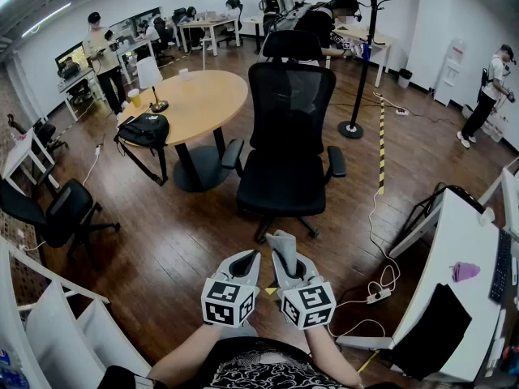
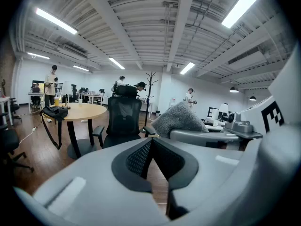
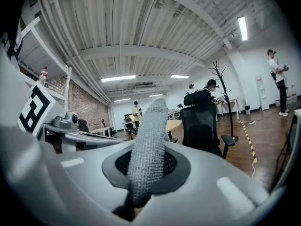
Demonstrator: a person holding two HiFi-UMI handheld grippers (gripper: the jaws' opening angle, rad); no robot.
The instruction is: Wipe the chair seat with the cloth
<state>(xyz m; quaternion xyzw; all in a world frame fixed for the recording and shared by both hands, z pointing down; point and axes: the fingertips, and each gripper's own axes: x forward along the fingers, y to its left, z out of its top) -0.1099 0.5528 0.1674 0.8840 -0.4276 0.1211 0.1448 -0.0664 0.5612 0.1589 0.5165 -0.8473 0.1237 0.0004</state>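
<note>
A black mesh office chair point(image 1: 289, 136) stands on the wood floor ahead of me, its seat point(image 1: 282, 185) bare. My right gripper point(image 1: 284, 254) is shut on a grey cloth point(image 1: 283, 245) that sticks up between its jaws, seen close as a knitted strip, the cloth point(image 3: 148, 147). My left gripper point(image 1: 247, 262) is beside it, shut with nothing held, its dark pads point(image 2: 141, 158) pressed together. Both grippers hover near my body, short of the chair's seat. The chair point(image 2: 121, 121) shows past the left jaws, and the chair point(image 3: 202, 124) appears right of the cloth.
A round wooden table point(image 1: 190, 104) with a black bag point(image 1: 146, 128) stands left of the chair. A coat stand point(image 1: 357, 63) rises behind it. A white desk point(image 1: 454, 290) is at my right, cables point(image 1: 377, 286) lie on the floor, another black chair point(image 1: 57, 213) sits left. Several people stand far off.
</note>
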